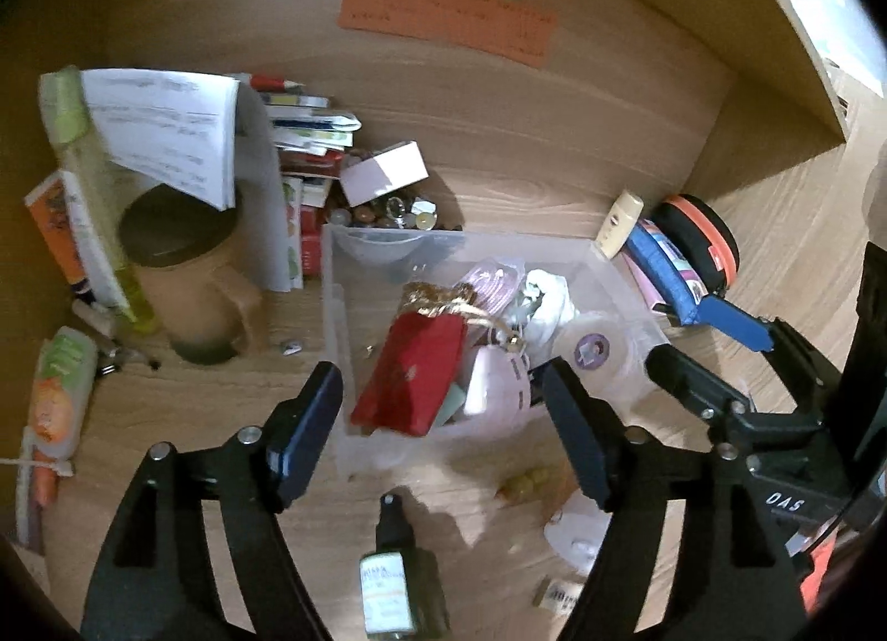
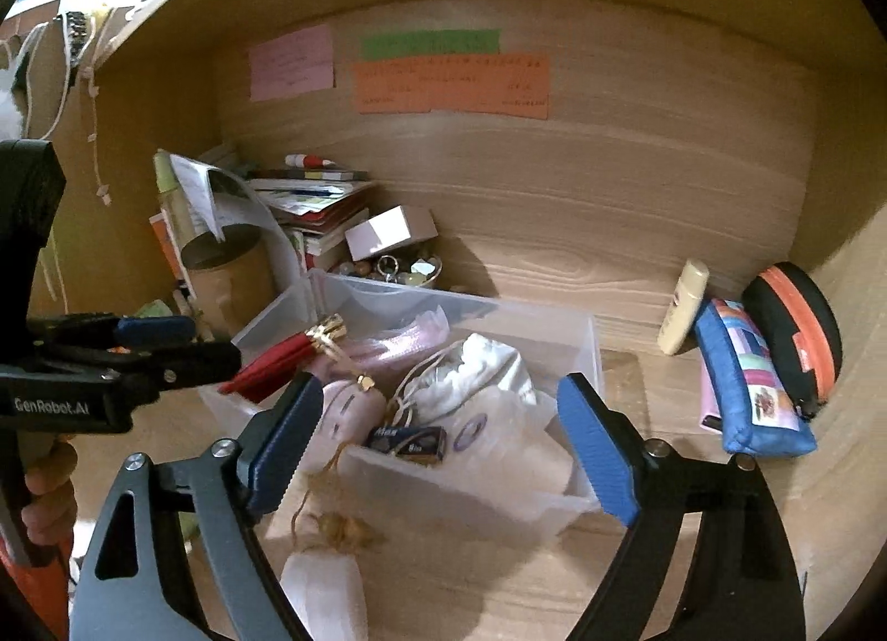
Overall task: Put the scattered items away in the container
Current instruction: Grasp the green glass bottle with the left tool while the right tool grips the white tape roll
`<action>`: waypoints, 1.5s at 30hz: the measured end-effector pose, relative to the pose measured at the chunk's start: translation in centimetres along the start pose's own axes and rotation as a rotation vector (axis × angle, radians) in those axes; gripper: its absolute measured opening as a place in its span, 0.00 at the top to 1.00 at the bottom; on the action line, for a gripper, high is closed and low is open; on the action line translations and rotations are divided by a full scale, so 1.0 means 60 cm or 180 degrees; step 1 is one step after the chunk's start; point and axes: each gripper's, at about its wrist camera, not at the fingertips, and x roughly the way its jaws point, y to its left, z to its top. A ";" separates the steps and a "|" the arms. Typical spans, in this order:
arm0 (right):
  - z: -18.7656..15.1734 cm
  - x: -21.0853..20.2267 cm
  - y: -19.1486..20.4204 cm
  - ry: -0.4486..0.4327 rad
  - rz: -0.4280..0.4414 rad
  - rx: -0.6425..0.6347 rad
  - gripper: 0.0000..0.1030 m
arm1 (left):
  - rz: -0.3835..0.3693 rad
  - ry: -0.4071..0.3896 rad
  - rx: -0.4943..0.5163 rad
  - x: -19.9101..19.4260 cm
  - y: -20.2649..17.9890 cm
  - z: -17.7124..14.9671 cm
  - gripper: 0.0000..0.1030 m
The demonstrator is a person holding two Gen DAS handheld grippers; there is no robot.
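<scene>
left gripper (image 1: 443,419) and right gripper (image 2: 441,441) both gape empty just before the clear container (image 2: 587,352), red pouch (image 1: 413,380) inside it

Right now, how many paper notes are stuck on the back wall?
3: a pink note on the left, a green strip to its right, and an orange note just beneath the green, overlapping its lower edge. None looks hidden.

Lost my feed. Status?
Both grippers open, empty. Bin part full. Spray bottle, white pouch loose in front. Nothing blocking.
</scene>
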 end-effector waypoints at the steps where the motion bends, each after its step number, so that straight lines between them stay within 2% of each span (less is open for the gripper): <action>1: -0.004 -0.005 0.002 0.0018 0.0008 -0.0006 0.16 | 0.0016 0.0010 0.0015 -0.003 0.002 -0.004 0.27; 3: -0.011 -0.010 0.005 0.0045 0.0038 -0.0002 0.11 | 0.0096 0.0040 0.0039 -0.009 0.006 -0.016 0.27; 10: -0.042 -0.020 0.015 0.0109 0.0071 0.0046 0.10 | 0.0172 0.0125 0.0019 -0.020 0.018 -0.054 0.27; 21: -0.090 -0.012 0.014 0.0462 0.0441 0.0300 0.10 | 0.0217 0.0344 0.0008 -0.012 0.030 -0.113 0.27; 26: -0.115 -0.003 0.023 0.0554 0.0429 0.0269 0.10 | 0.0091 0.0536 -0.0009 0.011 0.028 -0.140 0.27; 32: -0.134 0.008 0.045 0.0605 0.0372 0.0152 0.11 | 0.0083 0.0633 -0.0089 0.031 0.028 -0.154 0.27; 34: -0.137 0.013 0.049 0.0670 0.0402 0.0135 0.22 | 0.0116 0.0627 -0.0099 0.035 0.027 -0.156 0.27; 36: -0.140 0.020 0.050 0.0750 0.0495 0.0146 0.41 | 0.0151 0.0616 -0.0099 0.036 0.025 -0.156 0.27; 37: -0.142 0.023 0.050 0.0777 0.0523 0.0152 0.45 | 0.0145 0.0618 -0.0097 0.037 0.024 -0.157 0.29; 39: -0.146 0.028 0.048 0.0831 0.0551 0.0165 0.61 | 0.0151 0.0629 -0.0094 0.039 0.023 -0.157 0.38; 41: -0.150 0.031 0.047 0.0861 0.0627 0.0189 0.70 | 0.0142 0.0644 -0.0094 0.041 0.025 -0.157 0.44; 44: -0.152 0.027 0.045 0.0831 0.0626 0.0202 0.72 | 0.0109 0.0633 -0.0153 0.043 0.032 -0.157 0.59; 45: -0.152 0.025 0.043 0.0813 0.0634 0.0211 0.72 | 0.0081 0.0629 -0.0167 0.042 0.035 -0.157 0.60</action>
